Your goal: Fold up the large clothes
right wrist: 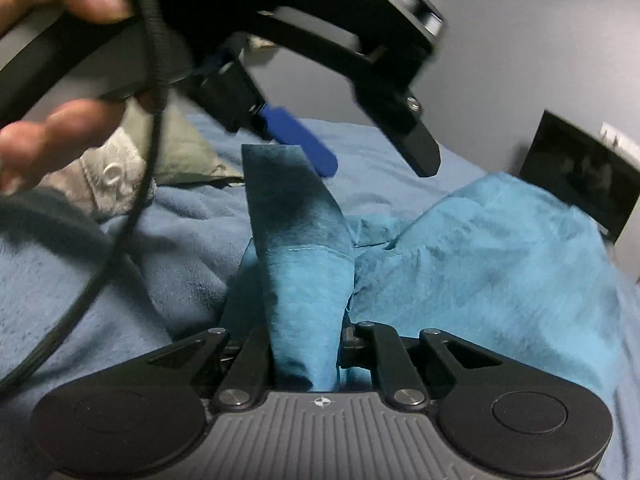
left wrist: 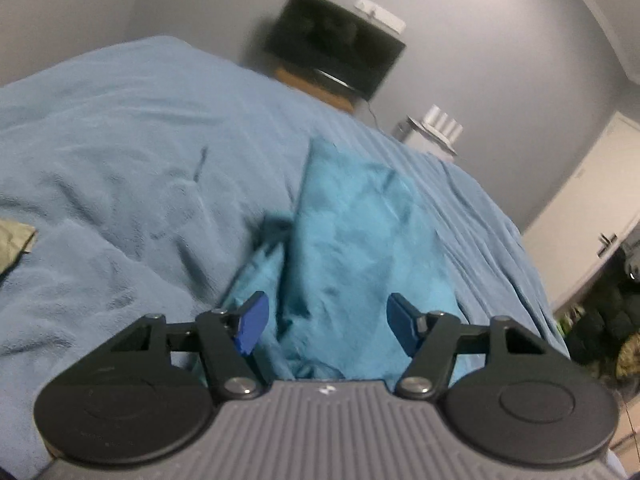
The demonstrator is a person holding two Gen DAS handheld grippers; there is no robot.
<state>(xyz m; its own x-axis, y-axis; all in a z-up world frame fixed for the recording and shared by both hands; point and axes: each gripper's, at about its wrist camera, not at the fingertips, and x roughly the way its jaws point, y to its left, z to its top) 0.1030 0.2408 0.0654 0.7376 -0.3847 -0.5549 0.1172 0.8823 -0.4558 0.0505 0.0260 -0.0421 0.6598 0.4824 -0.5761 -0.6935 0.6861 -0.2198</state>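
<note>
Right claw (right wrist: 308, 356) pinching a stiff tongue of soft teal garment (right wrist: 480, 256); left claw (left wrist: 324, 320) spread, blue pads clear of cloth. Crumpled over fleecy blue bed blanket (left wrist: 120, 140), mid-bed.

Blue blanket (left wrist: 120, 152) open and bare to the left of the teal garment (left wrist: 360, 240); room to pass there. Far left edge: an olive-grey cloth (left wrist: 14, 240) lies on it. Beyond the bed's far side, a dark television (left wrist: 336, 44) and a white appliance (left wrist: 434, 132) stand against the wall.

Right-wrist view: left gripper (right wrist: 376, 160), jaws apart, and the hand (right wrist: 52, 128) with its black cable (right wrist: 132, 208) crowd the air above the garment's raised strip (right wrist: 296, 240). Grey-white pillow (right wrist: 116, 172) blocks the near-left.
</note>
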